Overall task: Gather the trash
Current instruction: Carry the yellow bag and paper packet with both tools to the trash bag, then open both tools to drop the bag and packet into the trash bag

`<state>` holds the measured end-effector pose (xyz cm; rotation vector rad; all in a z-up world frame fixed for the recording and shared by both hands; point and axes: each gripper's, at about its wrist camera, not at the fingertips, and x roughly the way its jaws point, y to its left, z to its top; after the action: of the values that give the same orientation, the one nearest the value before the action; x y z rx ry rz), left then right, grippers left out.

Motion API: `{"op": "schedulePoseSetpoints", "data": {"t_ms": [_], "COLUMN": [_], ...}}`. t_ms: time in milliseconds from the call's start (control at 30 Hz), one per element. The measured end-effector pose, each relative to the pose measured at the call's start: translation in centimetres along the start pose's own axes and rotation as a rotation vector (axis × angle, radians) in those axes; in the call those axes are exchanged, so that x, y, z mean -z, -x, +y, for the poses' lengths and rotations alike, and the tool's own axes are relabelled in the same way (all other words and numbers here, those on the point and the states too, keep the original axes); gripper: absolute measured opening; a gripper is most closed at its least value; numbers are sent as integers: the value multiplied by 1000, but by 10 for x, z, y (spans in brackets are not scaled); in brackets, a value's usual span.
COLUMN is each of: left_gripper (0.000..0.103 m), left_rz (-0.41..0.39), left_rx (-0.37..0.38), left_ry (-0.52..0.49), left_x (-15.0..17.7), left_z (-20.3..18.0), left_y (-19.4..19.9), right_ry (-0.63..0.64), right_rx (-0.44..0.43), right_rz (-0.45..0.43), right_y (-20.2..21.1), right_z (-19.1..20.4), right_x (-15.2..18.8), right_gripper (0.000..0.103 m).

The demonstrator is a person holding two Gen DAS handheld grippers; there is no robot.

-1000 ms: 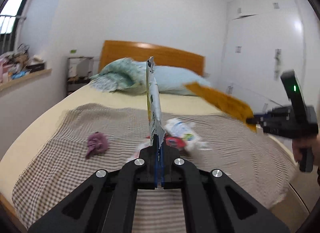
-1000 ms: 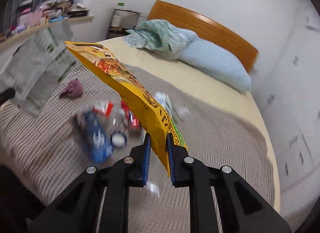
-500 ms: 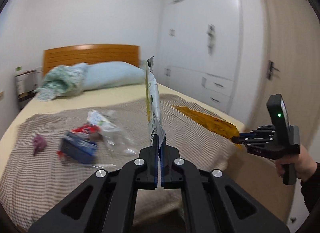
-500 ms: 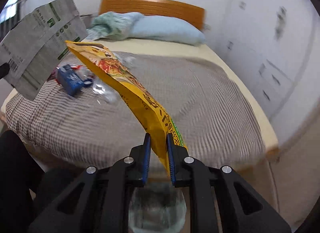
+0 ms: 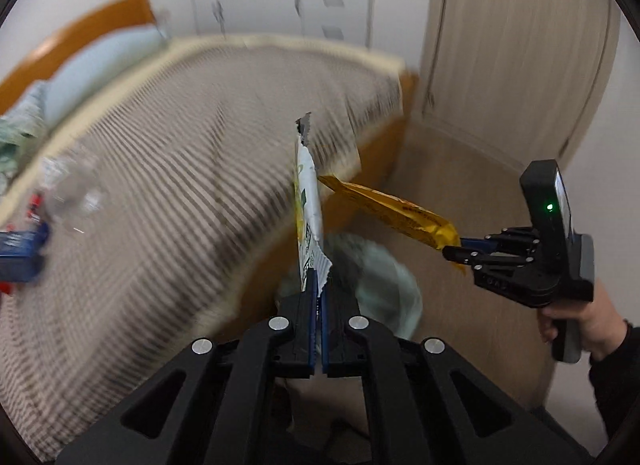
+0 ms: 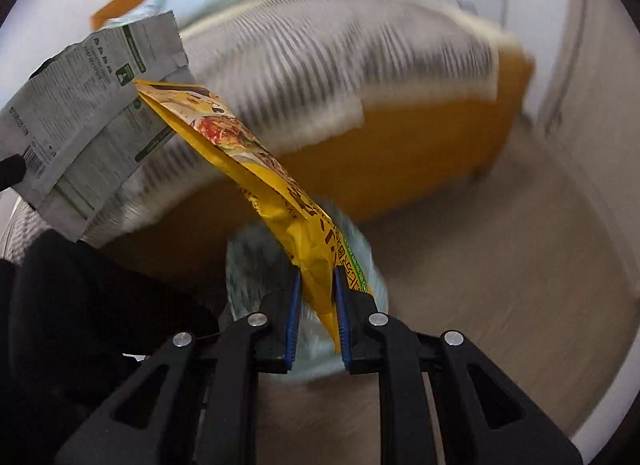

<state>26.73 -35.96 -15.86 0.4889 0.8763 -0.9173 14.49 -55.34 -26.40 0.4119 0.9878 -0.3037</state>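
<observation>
Bin: I see it on the floor below and just ahead of both jaws.
Left gripper: clenched on silver wrapper, upright.
Right gripper: grasping yellow packet, nearer the bin, I judge.

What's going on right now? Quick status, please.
Left gripper shut on silver wrapper. Right gripper shut on yellow bag. Bin below, nothing blocking.

My left gripper clamps a silver wrapper edge-on and upright. Beyond it, my right gripper pinches a yellow packet above the blurred bin beside the bed.
</observation>
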Motion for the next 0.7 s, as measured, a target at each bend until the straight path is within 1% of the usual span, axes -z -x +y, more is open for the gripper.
{"op": "schedulePoseSetpoints", "data": {"t_ms": [100,167,200,267,300,367,400,467,533,600,633,667,700], "left_gripper": [0,0,0,0,0,0,0,0,0,1,1,5,15], "left_rz": [134,226,259,358,410,497,537,607,641,646,645,643,648], "left_rx": [32,55,61,79,89,121,125,149,146,133,120,105,107], "left_ry": [10,27,35,79,110,150,162,191,220,259,301,358,384], "left_x": [1,6,9,17,22,34,39,48,48,43,40,38,37], "left_z": [0,5,1,3,4,7,6,2,3,-3,-3,-1,-4], "left_y": [-54,-93,-106,-141,-158,-191,-206,-230,-249,-257,-262,-271,-278], "right_ry": [-80,-125,-161,-229,-249,-253,-252,-253,-264,-287,-298,-302,-302], "right_rx": [-8,-18,-28,-56,-54,-48,-44,-48,-41,-46,-51,-51,-41], "right_rz": [93,127,151,191,209,244,258,282,299,313,321,326,333], "right_y": [-51,-74,-88,-112,-122,-142,-149,-163,-176,-187,-194,-198,-204], "right_z": [-14,-20,-23,-28,-28,-27,-25,-26,-27,-30,-32,-35,-37], "right_x": [20,27,31,37,39,42,43,45,43,40,37,32,32], "right_gripper": [17,17,17,17,17,17,17,17,17,17,17,18,20]}}
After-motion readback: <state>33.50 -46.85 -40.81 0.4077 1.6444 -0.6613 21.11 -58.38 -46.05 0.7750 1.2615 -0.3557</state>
